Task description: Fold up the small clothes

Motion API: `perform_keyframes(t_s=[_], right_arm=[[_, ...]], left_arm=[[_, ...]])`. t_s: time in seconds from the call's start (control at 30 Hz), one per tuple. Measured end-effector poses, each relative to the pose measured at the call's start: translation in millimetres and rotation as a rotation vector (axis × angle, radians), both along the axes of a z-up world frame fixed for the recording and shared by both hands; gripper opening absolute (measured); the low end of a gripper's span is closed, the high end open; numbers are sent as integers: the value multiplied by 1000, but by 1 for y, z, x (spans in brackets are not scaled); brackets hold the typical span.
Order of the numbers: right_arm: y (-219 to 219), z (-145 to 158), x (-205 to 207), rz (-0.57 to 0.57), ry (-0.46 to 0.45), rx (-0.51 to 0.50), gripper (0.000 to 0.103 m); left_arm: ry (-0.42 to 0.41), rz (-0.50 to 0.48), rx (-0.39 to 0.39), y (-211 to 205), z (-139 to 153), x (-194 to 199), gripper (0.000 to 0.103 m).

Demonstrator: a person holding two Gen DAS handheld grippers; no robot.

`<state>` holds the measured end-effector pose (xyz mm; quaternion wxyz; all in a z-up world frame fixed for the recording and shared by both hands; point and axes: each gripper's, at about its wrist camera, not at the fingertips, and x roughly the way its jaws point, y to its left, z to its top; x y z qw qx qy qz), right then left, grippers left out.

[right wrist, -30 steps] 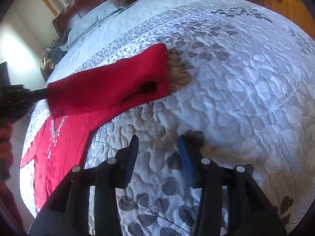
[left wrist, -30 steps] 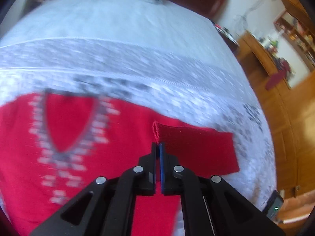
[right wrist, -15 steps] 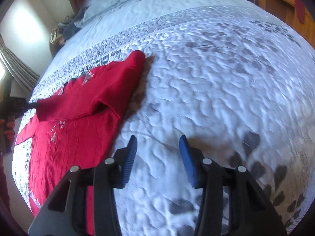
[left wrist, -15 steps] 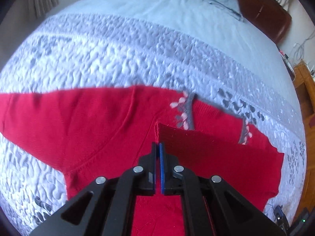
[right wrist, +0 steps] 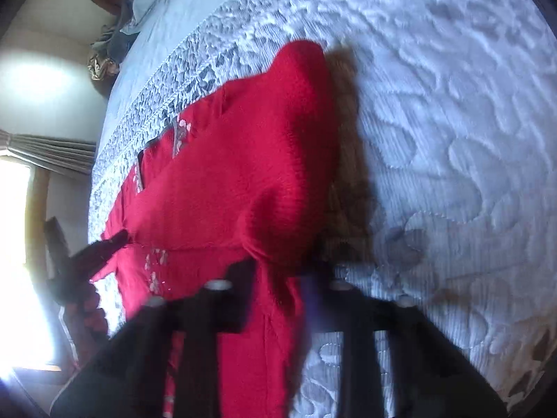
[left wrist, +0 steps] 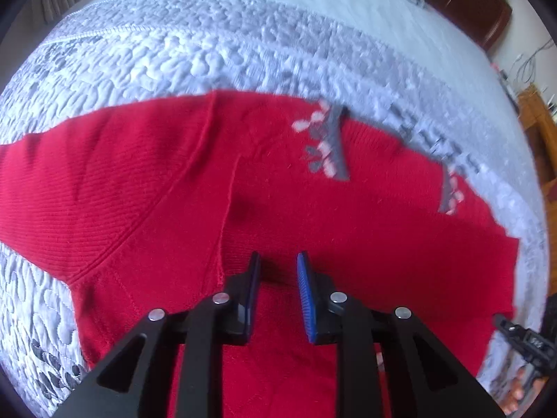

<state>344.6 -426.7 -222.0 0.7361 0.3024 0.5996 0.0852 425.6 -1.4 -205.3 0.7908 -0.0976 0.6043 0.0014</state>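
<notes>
On the bed [left wrist: 216, 45], across the middle of the left wrist frame, lies a red sweater [left wrist: 139, 188], spread flat on a pale quilt [left wrist: 163, 59] stitched with grey leaf shapes. One sleeve [left wrist: 45, 188] runs off toward the left edge of the frame. Right of centre, a second sleeve [left wrist: 383, 244] lies folded across the body, its cuff edge near the middle and its far end toward the right edge. Grey and white trim [left wrist: 327, 146] of the neckline shows above it, upper right of centre. At lower centre the left hand-held gripper [left wrist: 276, 271] stands released, its blue-padded fingers apart with nothing between them, poised just above the folded sleeve near its cuff. At the lower right edge a second black tool and some fingers show, blurred. A dark wooden headboard [left wrist: 463, 0] sits at the upper right.

At the left edge of the right wrist frame, a window glares white beside a curtain [right wrist: 52, 153], and the left hand-held gripper [right wrist: 104, 247] reaches onto the sweater [right wrist: 222, 181] from lower left. The sweater fills the centre, with a raised hump [right wrist: 299, 146] of red cloth running from upper centre down to the right hand-held gripper [right wrist: 282, 278] at lower centre. That gripper is blurred; cloth lies right at its fingers, but whether it grips it I cannot tell. Bare quilt [right wrist: 452, 104] fills the right half.
</notes>
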Motion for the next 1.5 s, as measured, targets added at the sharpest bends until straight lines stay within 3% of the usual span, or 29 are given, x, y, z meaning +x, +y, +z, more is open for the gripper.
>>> perform_keyframes(t_s=[0.07, 0.17, 0.33, 0.37, 0.4, 0.47, 0.57, 0.7, 0.97, 1.1, 1.23, 1.33, 1.37, 1.5], right_arm=[[-7, 2, -6, 9, 5, -89, 4], [-14, -5, -7, -1, 30, -52, 5], [-2, 7, -9, 11, 27, -153, 8], [5, 17, -13, 25, 15, -234, 17], [10, 28, -18, 31, -3, -315, 25], [22, 44, -24, 35, -41, -417, 33], [42, 65, -31, 55, -95, -435, 33], [83, 79, -24, 141, -144, -354, 33], [170, 56, -9, 318, -154, -344, 33], [193, 44, -7, 357, -140, -355, 33], [203, 40, -6, 372, -144, -394, 33], [204, 36, -7, 375, -142, -400, 35], [205, 35, -6, 375, -141, -403, 35], [207, 31, -8, 374, -141, -401, 35]], left_arm=[[-11, -10, 18, -1, -5, -2, 18], [-24, -16, 30, -2, -9, -4, 18], [-39, -39, 21, 1, -3, -8, 18], [-36, -37, 10, 6, 2, -11, 24], [-43, -32, 7, 15, 10, -17, 38], [-72, -7, 32, 37, 23, -27, 52], [-93, 63, 66, 91, 35, -43, 53], [-45, 233, 119, 185, 34, -54, 53], [-9, 644, 125, 381, 38, -84, 54], [-16, 759, 87, 447, 32, -82, 52], [-52, 810, 17, 479, 25, -77, 46], [-87, 812, 1, 491, 24, -71, 26], [-97, 811, -8, 495, 21, -66, 14], [-164, 822, -39, 493, 27, -64, 7]])
